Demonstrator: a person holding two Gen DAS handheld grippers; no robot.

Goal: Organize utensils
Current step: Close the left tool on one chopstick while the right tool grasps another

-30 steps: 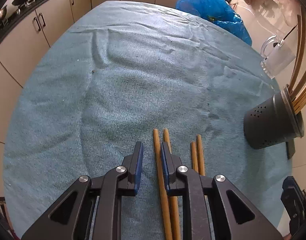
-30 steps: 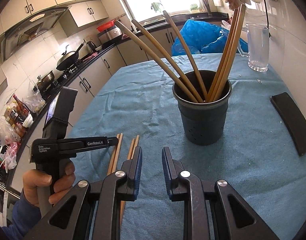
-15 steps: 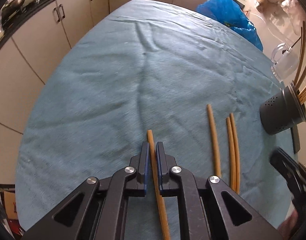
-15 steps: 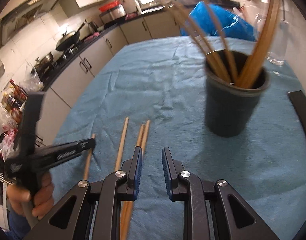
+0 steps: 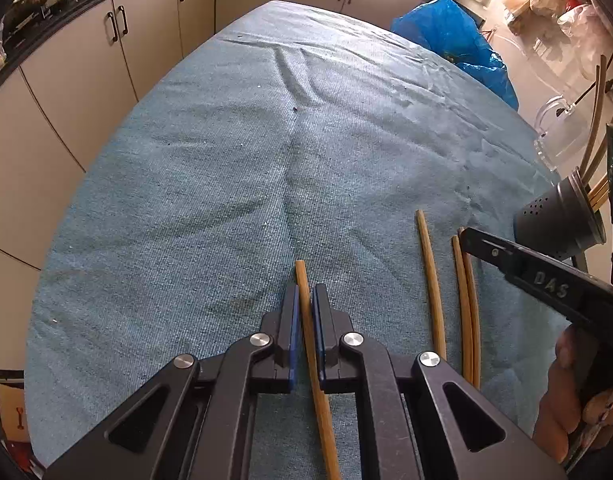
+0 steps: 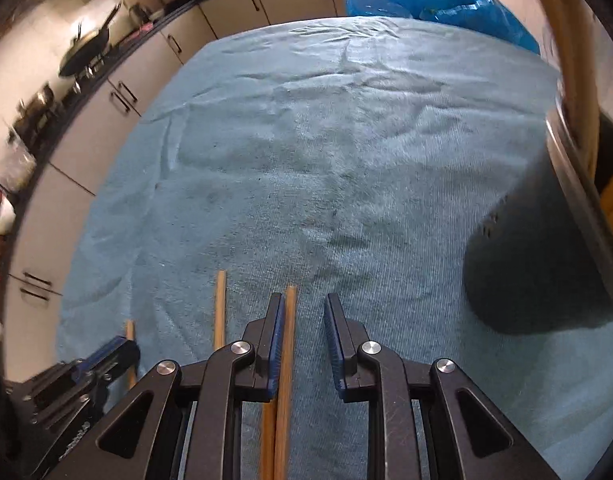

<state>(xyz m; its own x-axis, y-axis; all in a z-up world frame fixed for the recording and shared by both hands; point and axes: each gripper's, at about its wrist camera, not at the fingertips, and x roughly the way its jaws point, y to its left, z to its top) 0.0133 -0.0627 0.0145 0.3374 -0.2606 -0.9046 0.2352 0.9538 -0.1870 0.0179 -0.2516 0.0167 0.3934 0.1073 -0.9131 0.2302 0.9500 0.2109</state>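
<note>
Blue towelling covered the kitchen table where loose chopsticks lay lengthwise, pointing away from both hands. One chopstick sat clamped between the pads of the left gripper, its shaft running along the fingers. A pair of chopsticks lay just inside the left finger of the right gripper, whose jaws stood apart, gripping nothing. The dark holder, already bristling with sticks, stood nearer the right hand.

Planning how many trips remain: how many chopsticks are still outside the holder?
4: one chopstick clamped in the left gripper, one single chopstick beside it, a pair further right. More may be hidden.
</note>
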